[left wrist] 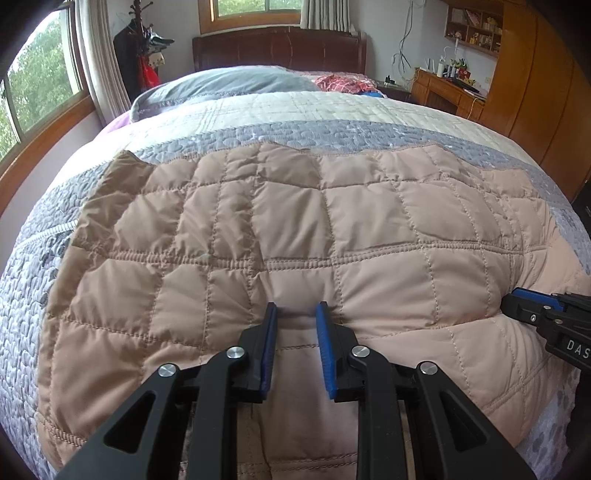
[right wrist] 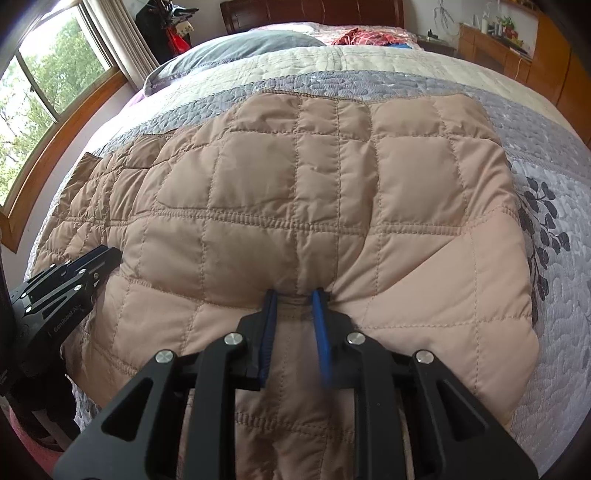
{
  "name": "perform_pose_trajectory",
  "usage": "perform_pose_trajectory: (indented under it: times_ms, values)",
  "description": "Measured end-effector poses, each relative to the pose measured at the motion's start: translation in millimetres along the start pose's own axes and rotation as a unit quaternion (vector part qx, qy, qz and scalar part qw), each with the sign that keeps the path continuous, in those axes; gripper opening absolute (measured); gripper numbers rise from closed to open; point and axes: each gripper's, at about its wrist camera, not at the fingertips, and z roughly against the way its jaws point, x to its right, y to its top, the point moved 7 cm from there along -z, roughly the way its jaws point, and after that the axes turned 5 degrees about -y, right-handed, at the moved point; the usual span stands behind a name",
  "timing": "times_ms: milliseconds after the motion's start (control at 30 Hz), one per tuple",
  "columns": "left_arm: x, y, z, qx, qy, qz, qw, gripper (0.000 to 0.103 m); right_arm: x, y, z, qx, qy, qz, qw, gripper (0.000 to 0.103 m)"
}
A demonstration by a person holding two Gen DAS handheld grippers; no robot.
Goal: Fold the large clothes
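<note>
Left wrist: both hand-held grippers (left wrist: 297, 308) (right wrist: 295, 295) apart on jacket (left wrist: 295, 221), pillow (left wrist: 229, 83) beyond.

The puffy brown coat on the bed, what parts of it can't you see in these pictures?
- Quilted coat: its near end runs off the bottom edge of both wrist views.
- Fabric under the left gripper and the right gripper: the black arms cover it.
- Its front, with any zipper or buttons: facing down or folded under, cannot tell.
- Small shelf items, left wrist view: too small.
</note>
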Motion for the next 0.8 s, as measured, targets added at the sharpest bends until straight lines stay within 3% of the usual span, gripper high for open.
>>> perform_pose_trajectory:
  times_ms: [100,233,267,300,333,400,500,600,700,800]
  values:
    - [0,2,0,-0.006,0.002,0.000,1.0000,0.023,-2,1,1,-0.002,0.000,0.011,1.000,0.019]
    - [-4,10,19,-0.024,-0.015,0.004,0.9996,0.023,10,8,26,0.001,0.053,-0.015,0.998,0.025]
    - [-10,13,30,-0.019,-0.033,0.013,0.9992,0.027,14,11,38,0.015,0.065,-0.014,0.998,0.035]
    - [-16,16,39,-0.014,-0.042,0.019,0.9988,0.038,19,13,48,0.029,0.073,-0.013,0.997,0.043]
    - [-27,20,52,-0.005,-0.045,0.025,0.9986,0.045,29,15,61,0.045,0.073,-0.016,0.996,0.059]
    - [-49,26,70,0.008,-0.042,0.033,0.9986,0.068,52,20,76,0.065,0.066,-0.028,0.995,0.067]
    - [-96,29,82,0.003,-0.029,0.052,0.9982,0.079,96,26,82,0.068,0.062,-0.065,0.994,0.086]
    - [-141,23,76,-0.011,-0.014,0.084,0.9963,0.079,132,26,68,0.041,0.080,-0.100,0.991,0.087]
    - [-168,13,57,-0.041,-0.064,0.117,0.9902,0.079,145,23,43,0.000,0.150,-0.127,0.981,0.087]
    - [-172,6,40,-0.052,-0.104,0.130,0.9846,0.080,145,18,24,-0.021,0.180,-0.133,0.974,0.087]
